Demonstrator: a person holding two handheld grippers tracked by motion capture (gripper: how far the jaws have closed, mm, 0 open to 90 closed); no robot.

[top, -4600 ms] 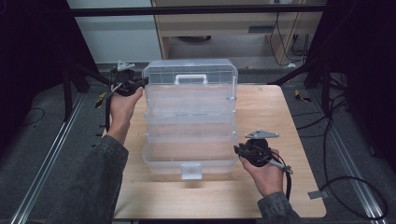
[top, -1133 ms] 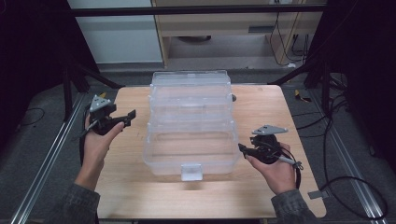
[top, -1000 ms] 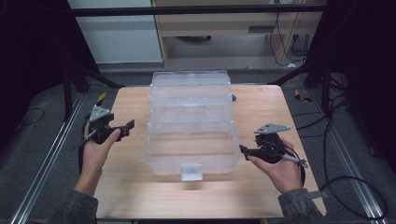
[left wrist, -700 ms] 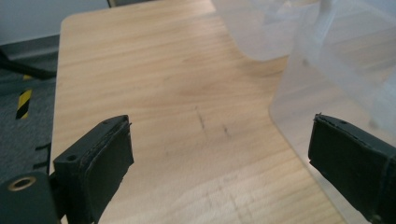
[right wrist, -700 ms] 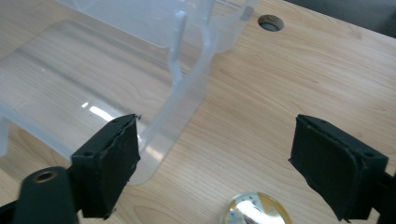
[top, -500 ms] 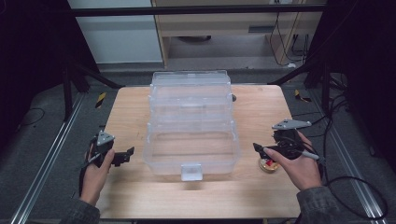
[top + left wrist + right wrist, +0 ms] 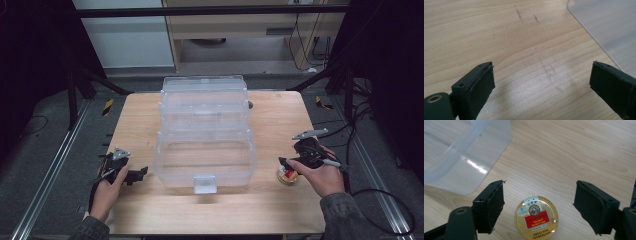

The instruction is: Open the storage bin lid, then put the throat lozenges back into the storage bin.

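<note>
A small round gold tin with a red label [image 7: 536, 217] lies flat on the pale wooden table [image 7: 270, 205], just off the right front corner of a large clear plastic storage box with its lid thrown back [image 7: 204, 140]. The right gripper [image 7: 537, 202] hangs directly over the tin, pointing down at it, its two black jaws spread wide on either side, with the tin between them but nearer the left jaw. The jaws have just been closing a little, yet the pads are clear of the tin and grip nothing. Being round, the tin offers no long axis to line up with; the move ahead looks like a straight drop and squeeze across its rim. In the high view the right gripper [image 7: 290, 167] is plainly the nearer one, while the left gripper [image 7: 136, 175] rests low at the box's left front corner, well apart from the tin, jaws released over bare wood. The label carries a small emblem and lines of print, too fine to read with confidence.
</note>
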